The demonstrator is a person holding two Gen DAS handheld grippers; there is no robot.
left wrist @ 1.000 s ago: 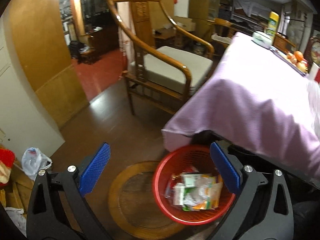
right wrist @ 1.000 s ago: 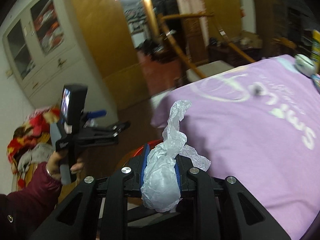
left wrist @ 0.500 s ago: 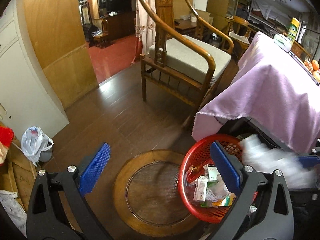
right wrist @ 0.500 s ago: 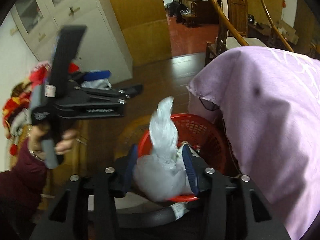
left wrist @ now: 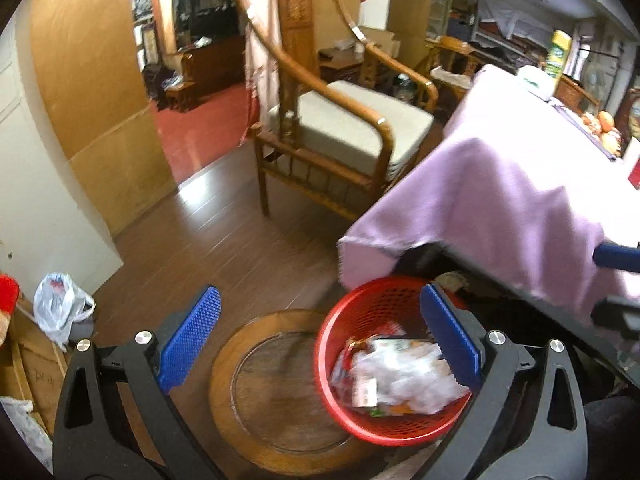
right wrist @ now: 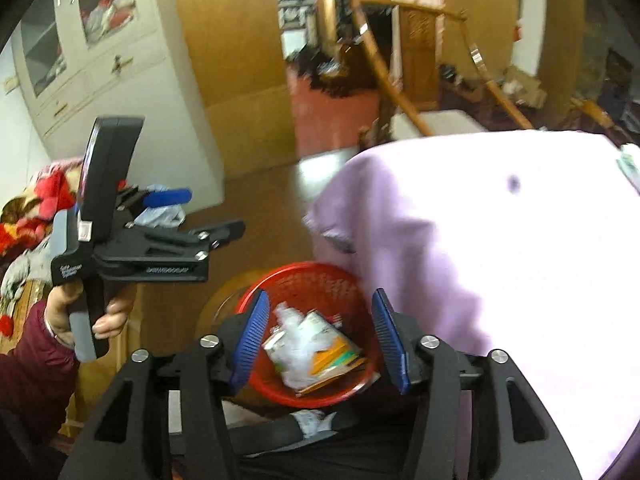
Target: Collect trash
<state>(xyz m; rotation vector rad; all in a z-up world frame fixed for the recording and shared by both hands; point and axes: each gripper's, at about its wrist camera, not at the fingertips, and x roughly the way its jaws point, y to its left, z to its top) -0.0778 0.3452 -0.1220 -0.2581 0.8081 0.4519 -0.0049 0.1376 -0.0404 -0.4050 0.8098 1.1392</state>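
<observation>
Two tongs: both hung over the floor beside the counter (right wrist: 500,240), which was draped in a lilac cloth.
Right tongs (right wrist: 324,340): the jaws were opening, with nothing between the blue pads; the red basket (right wrist: 308,398) showed through the gap below.
Left tongs (left wrist: 320,340): spread wide and empty, held by a hand (right wrist: 86,320) in a dark red sleeve, aimed down near the same basket.
Trash: a crumpled clear plastic wrap (left wrist: 404,376) lay on top of cartons and packets inside the basket (left wrist: 360,428), which stood on the wooden floor at the counter's corner, partly over a round wooden board (left wrist: 272,384).
Stage, as I judged it: the drop looked done for this piece; more pickup probably remained.
Loose scrap: a pale crumpled bit (right wrist: 314,418) sat just below the basket's near rim in the right view; whether it lay inside or outside I could not tell.
Risk one: light plastic could spring back up and spill over the rim, since the heap already stood high.
Risk two: a careless swing of either tongs near the rim could tip the light basket.
Risk three: the hanging cloth could snag on a jaw moving back to the counter.
</observation>
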